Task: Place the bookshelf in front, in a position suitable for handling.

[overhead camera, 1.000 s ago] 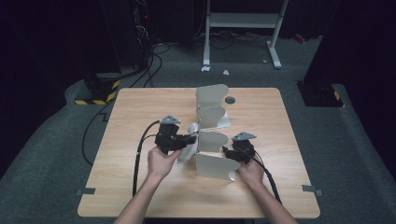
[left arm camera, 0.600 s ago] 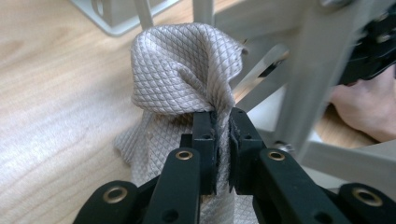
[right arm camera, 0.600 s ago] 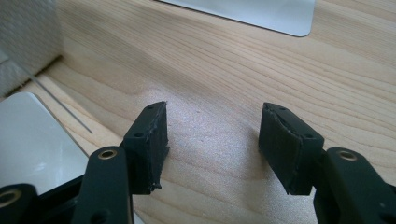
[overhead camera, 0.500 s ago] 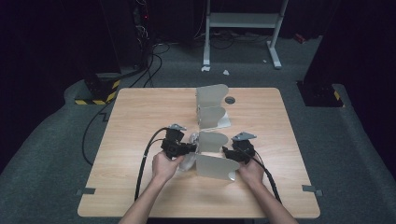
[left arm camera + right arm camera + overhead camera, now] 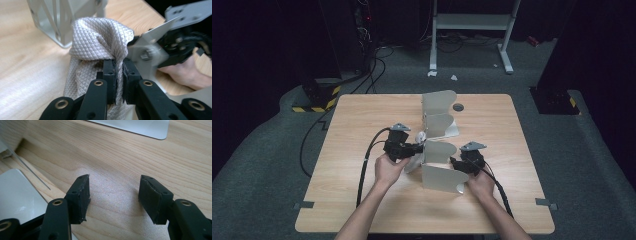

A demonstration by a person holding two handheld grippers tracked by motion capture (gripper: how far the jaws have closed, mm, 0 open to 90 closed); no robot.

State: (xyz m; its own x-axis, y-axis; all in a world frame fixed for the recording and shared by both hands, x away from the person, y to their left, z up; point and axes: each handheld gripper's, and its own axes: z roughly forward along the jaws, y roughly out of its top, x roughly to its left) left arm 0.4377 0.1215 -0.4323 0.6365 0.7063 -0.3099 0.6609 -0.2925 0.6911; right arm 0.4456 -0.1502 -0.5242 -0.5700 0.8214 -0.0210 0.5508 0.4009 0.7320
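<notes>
high view: you look forward and down from above your side of the bench, far off | left gripper view: rides your left tongs, close on the grey cloth | right gripper view: rides your right tongs, close over bare wood | shared: bench top, metal stand.

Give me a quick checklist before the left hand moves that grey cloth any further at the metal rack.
1. Left gripper shut on the grey cloth: ok.
2. Cloth bunched beside the metal rack, clear of its plates: cannot tell.
3. Right gripper open, nothing between its fingers: ok.
4. Right gripper close against the rack's right side, steadying it: cannot tell.
5. Table around the rack free for the cloth: ok.
</notes>
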